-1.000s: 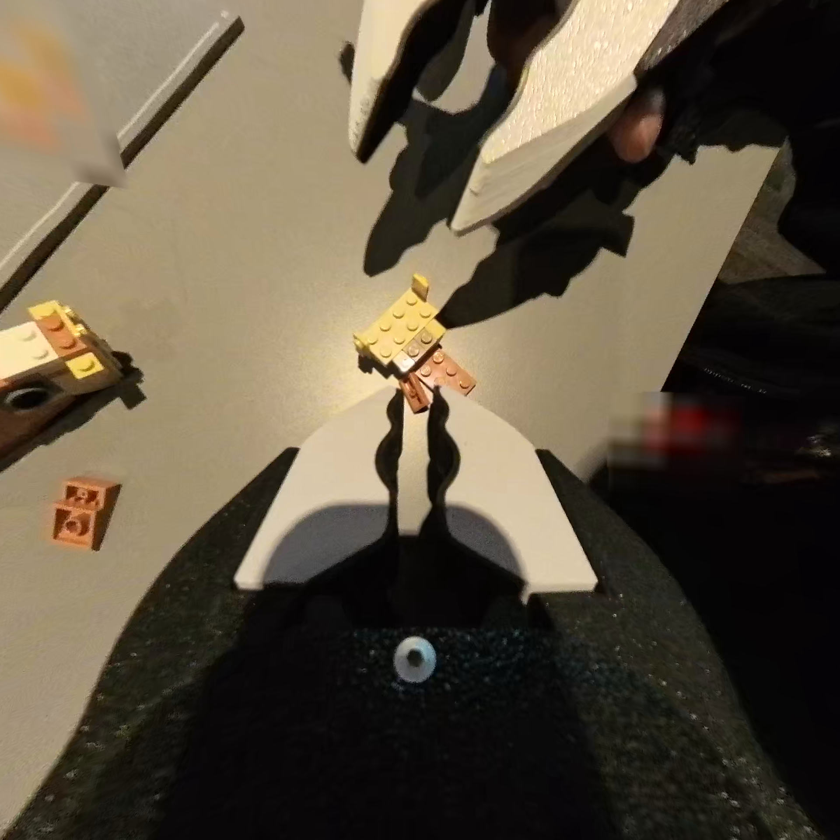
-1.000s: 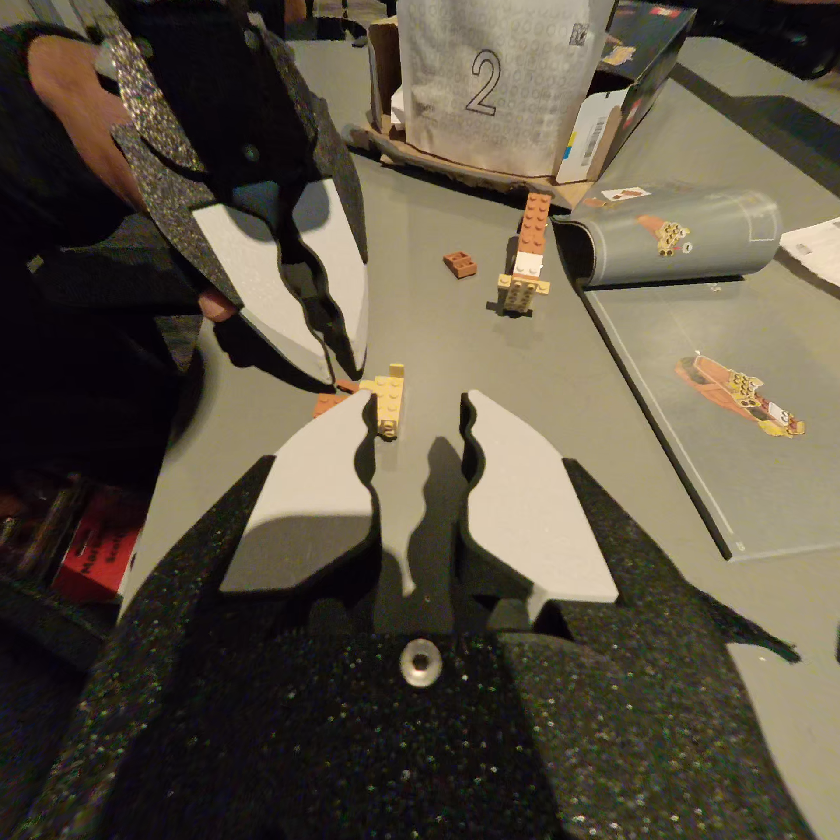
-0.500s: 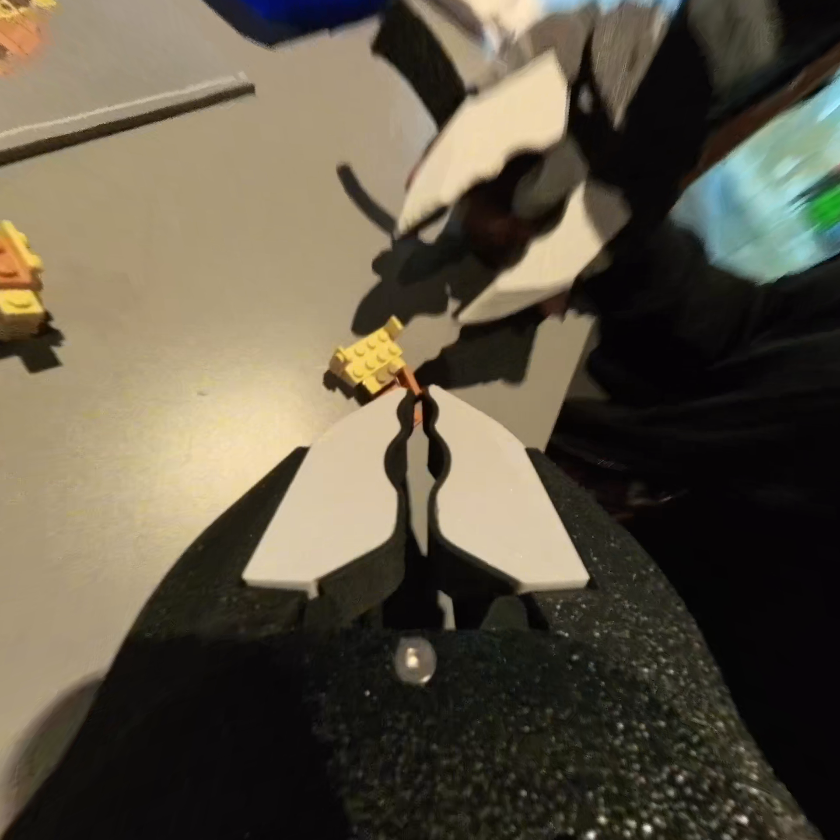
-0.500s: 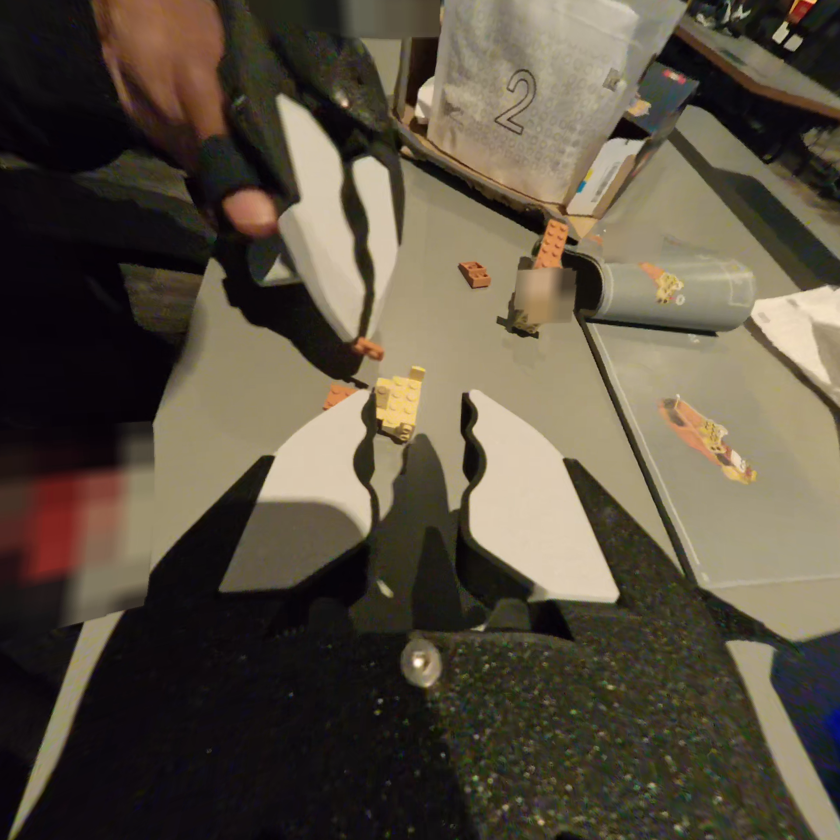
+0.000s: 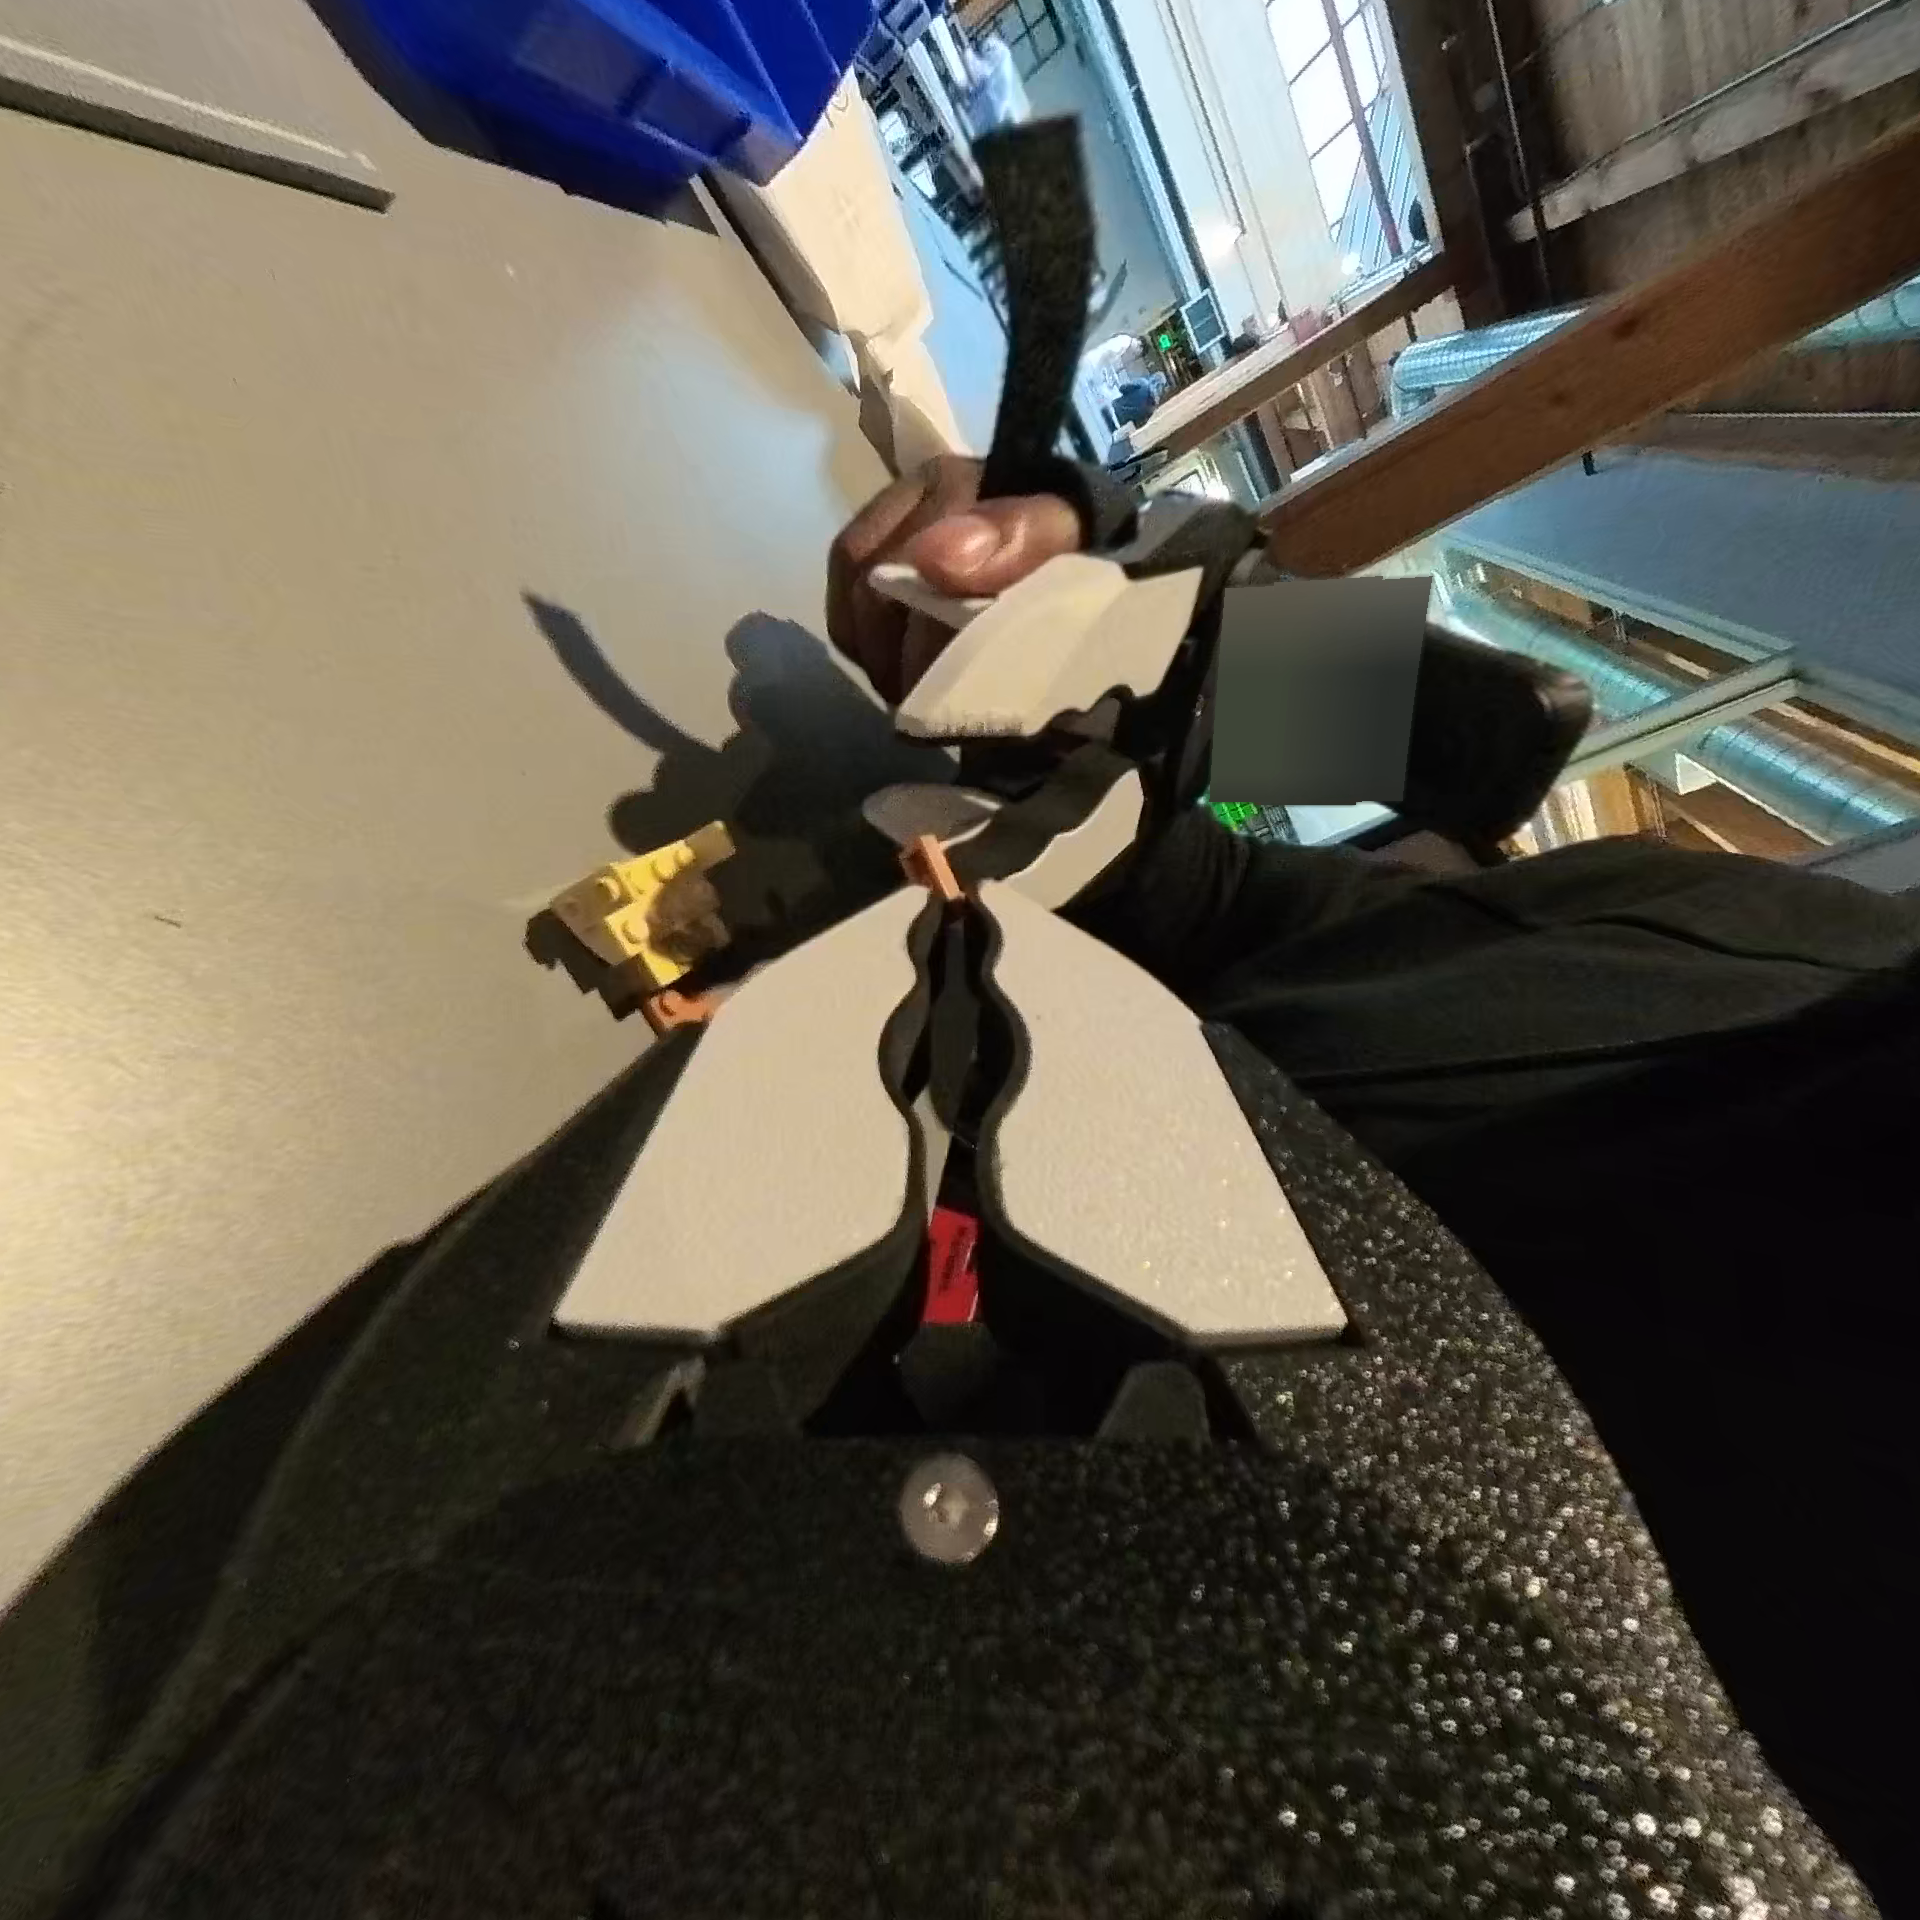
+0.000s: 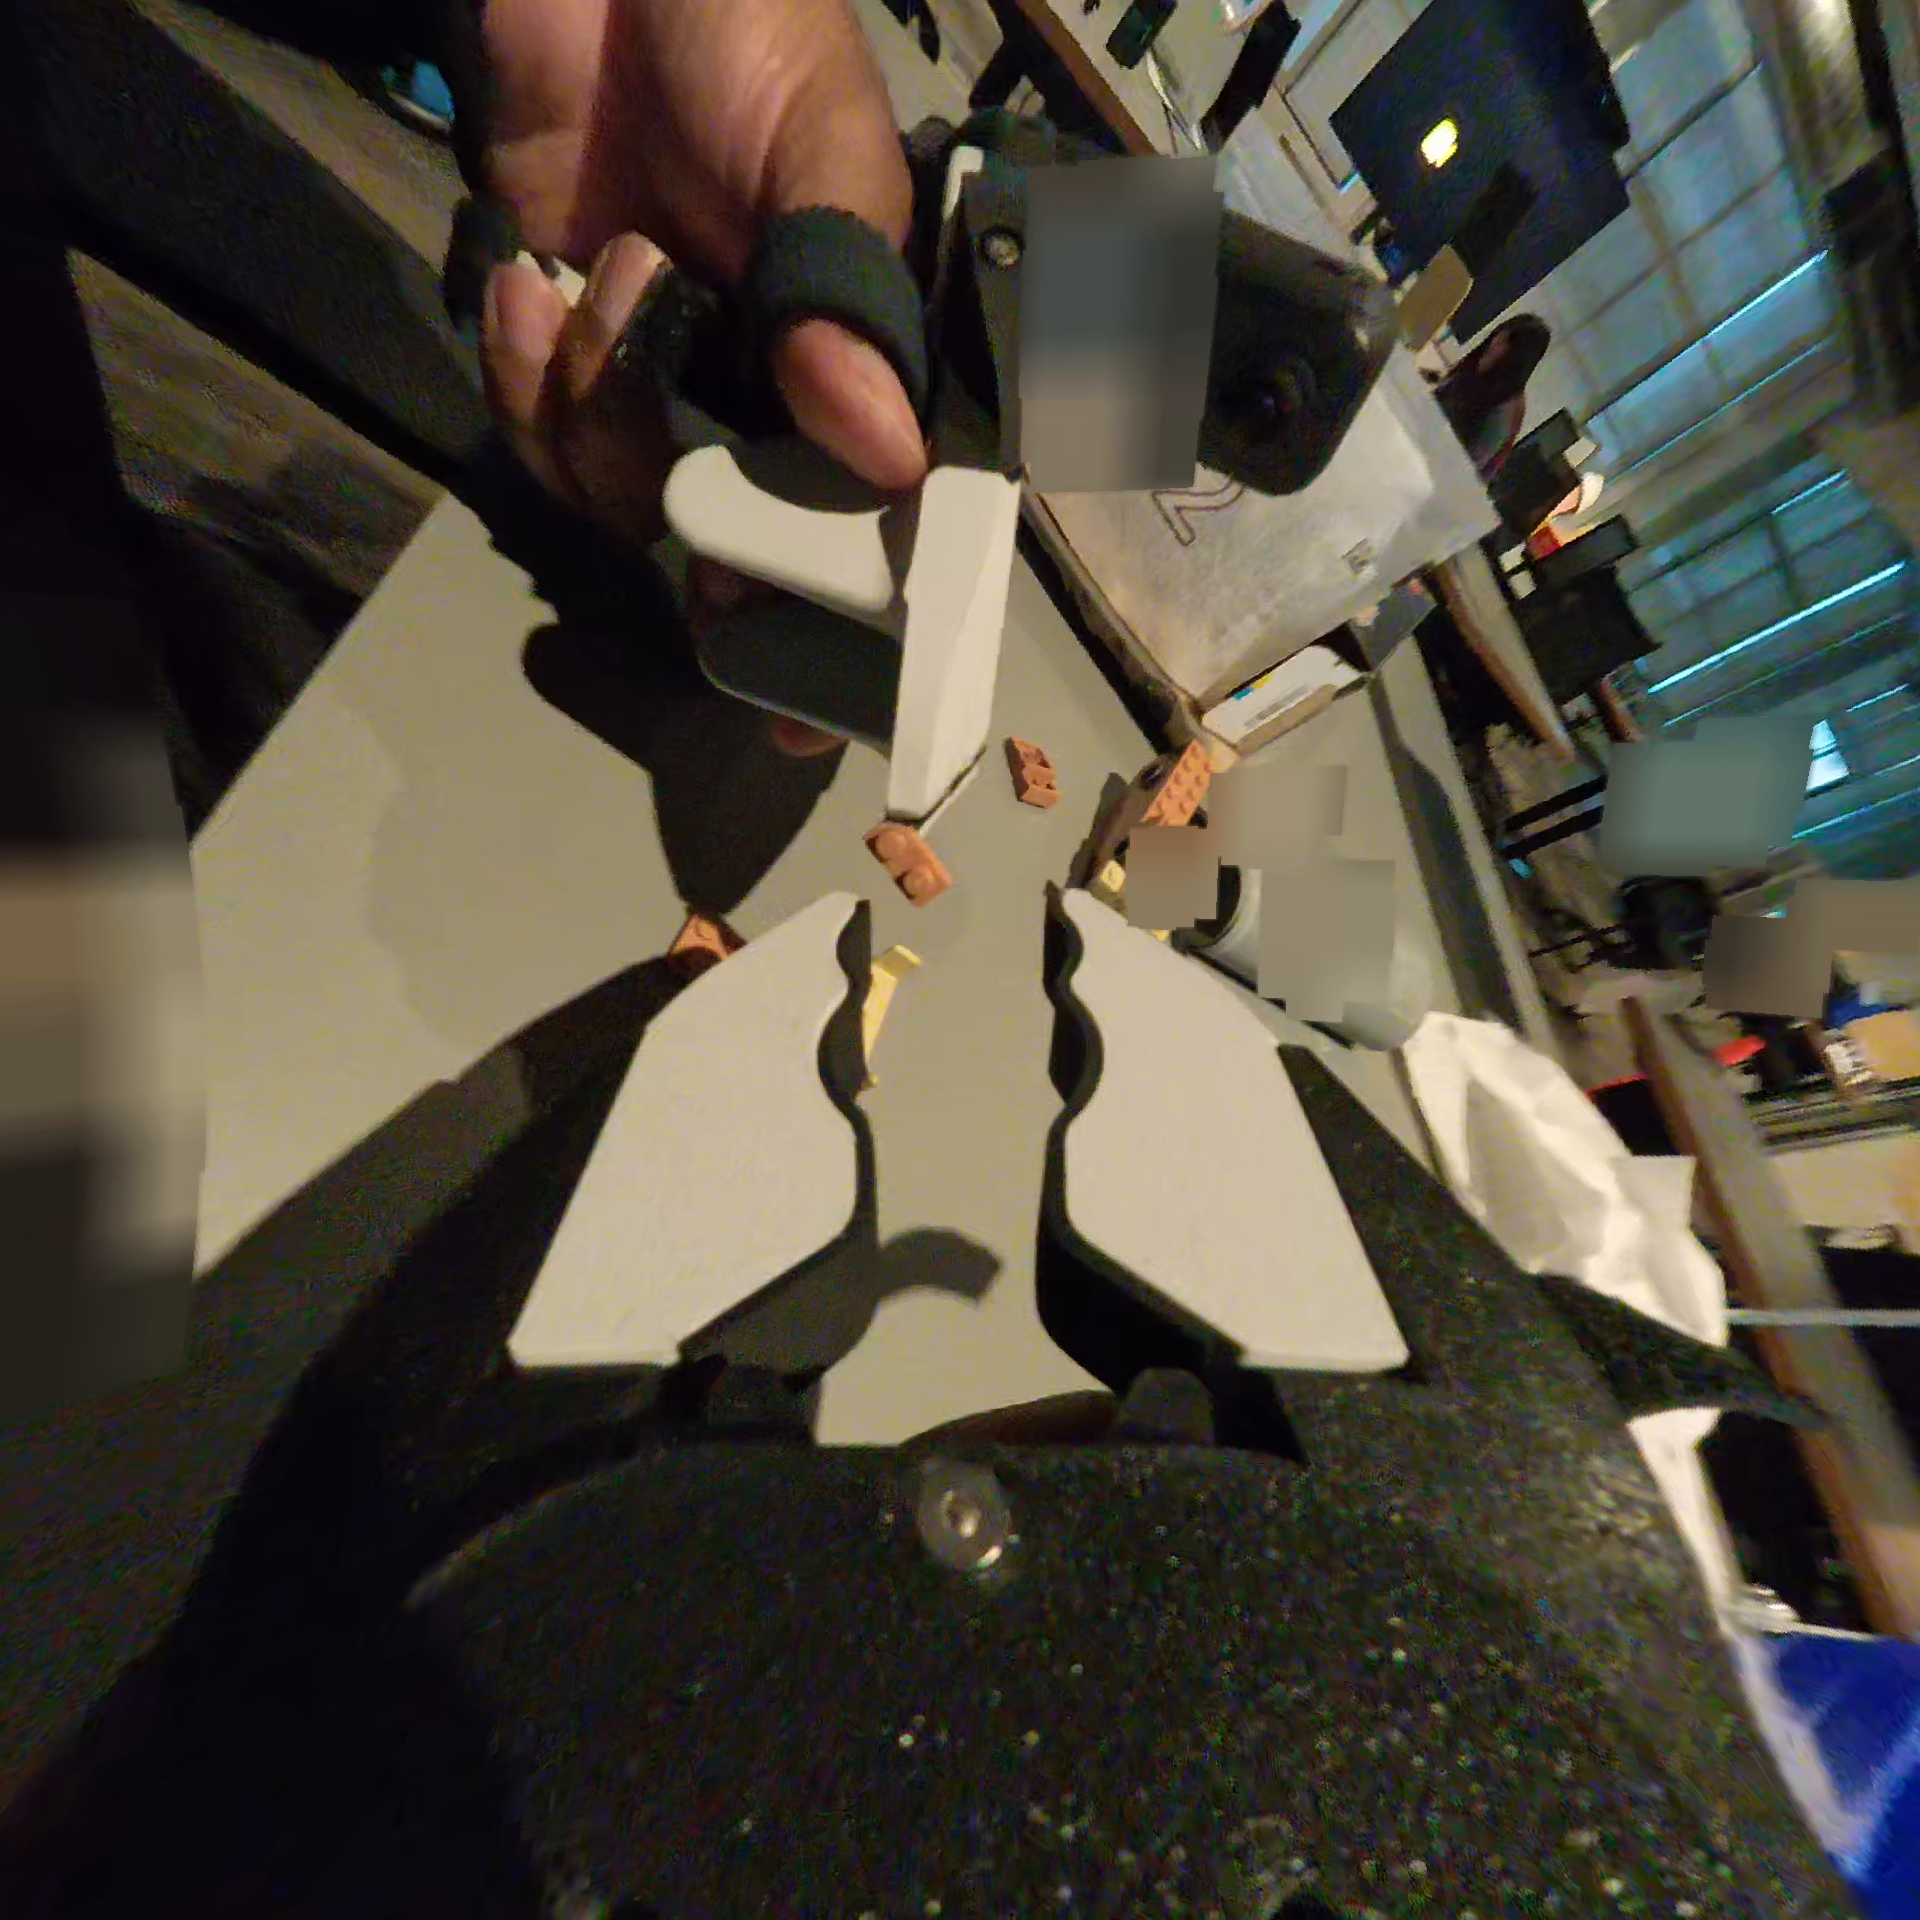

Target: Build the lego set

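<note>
My left gripper (image 5: 943, 902) is shut on a small brown plate (image 5: 938, 871) and holds it above the grey table (image 5: 312, 623). In the right wrist view the left gripper (image 6: 920, 805) hangs tip-down with the brown plate (image 6: 909, 868) at its tip. A yellow assembly (image 5: 639, 914) lies on the table to its left, with another brown piece (image 5: 677, 1006) beside it. My right gripper (image 6: 956, 909) is open and empty, low over the table. The yellow assembly (image 6: 888, 987) shows partly behind its left finger. The right gripper (image 5: 894, 764) faces the plate from just beyond.
A loose brown brick (image 6: 1032, 771) and a brown-orange build (image 6: 1179, 784) lie farther back. A grey numbered bag (image 6: 1247, 561) stands in a cardboard box behind them. Crumpled white paper (image 6: 1558, 1195) is at the right. A blue bin (image 5: 582, 73) sits at the far table edge.
My left gripper has lifted the small brown plate off the table, away from the yellow assembly, and tilted. The right gripper has come closer and stays open.
</note>
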A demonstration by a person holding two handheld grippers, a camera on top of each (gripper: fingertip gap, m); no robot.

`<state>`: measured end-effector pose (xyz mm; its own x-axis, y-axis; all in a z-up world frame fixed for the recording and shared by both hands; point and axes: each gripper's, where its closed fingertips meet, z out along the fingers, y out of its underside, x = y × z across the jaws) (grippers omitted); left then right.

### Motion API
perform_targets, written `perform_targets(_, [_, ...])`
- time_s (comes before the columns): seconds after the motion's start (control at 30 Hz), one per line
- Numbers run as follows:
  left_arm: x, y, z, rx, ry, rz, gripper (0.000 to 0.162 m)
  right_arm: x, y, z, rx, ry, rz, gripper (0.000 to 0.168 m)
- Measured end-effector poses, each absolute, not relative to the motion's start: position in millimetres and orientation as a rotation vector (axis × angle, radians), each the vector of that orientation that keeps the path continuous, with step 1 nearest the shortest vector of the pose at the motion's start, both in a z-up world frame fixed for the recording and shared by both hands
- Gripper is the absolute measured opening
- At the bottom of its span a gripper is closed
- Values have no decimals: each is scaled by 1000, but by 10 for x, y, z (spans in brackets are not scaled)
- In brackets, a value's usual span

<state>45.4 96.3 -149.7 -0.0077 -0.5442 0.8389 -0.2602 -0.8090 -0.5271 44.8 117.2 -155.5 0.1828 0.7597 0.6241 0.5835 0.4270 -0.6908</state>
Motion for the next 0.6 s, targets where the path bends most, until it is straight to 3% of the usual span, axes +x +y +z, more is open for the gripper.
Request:
perform_targets(0.33, [471, 969, -1492, -2070, 856, -1933, 2, 352, 1148, -1622, -1176, -1579, 156, 11])
perform_targets(0.6, [436, 1057, -1518, -2003, 915, -1792, 8, 382, 1172, -1701, -1408, -1506, 250, 9])
